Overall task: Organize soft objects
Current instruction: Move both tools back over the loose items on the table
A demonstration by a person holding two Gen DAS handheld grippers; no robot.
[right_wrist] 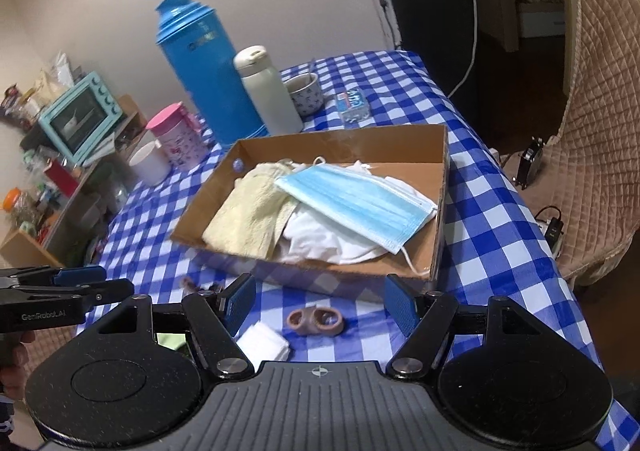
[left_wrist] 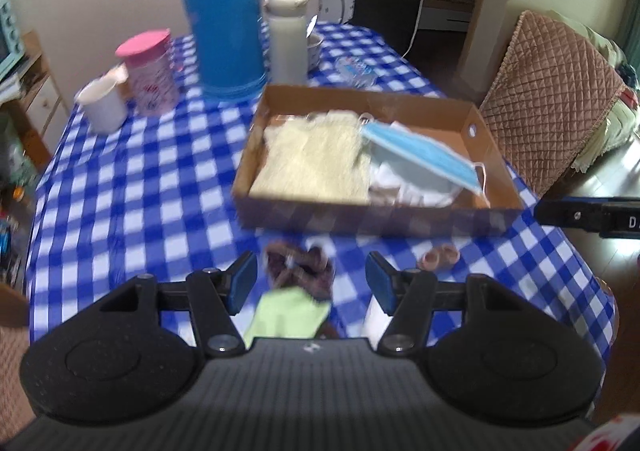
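A: Where do we stand? The cardboard box sits in the middle of the counter, and it already holds the cream towel on its left, a white cloth on the right, and the blue face mask lying on top of that cloth.

B: So what we have left lies on the near side of the box: the dark patterned cloth and the green cloth touching it, both in front of our left gripper, plus the white pad and the brown hair ties in front of our right gripper.

A: Both grippers are spread wide with nothing between the fingers.

B: Then we judge the next pick is ours to choose. We would take the dark cloth with the left gripper, coming down steeply and pinching a raised fold, not the flat edge.

A: And keep the green cloth out of the pinch, since they overlap. We lift clear over the near wall of the box, then drop into the bare far strip.

B: The left view is blurred, so we should settle before closing.
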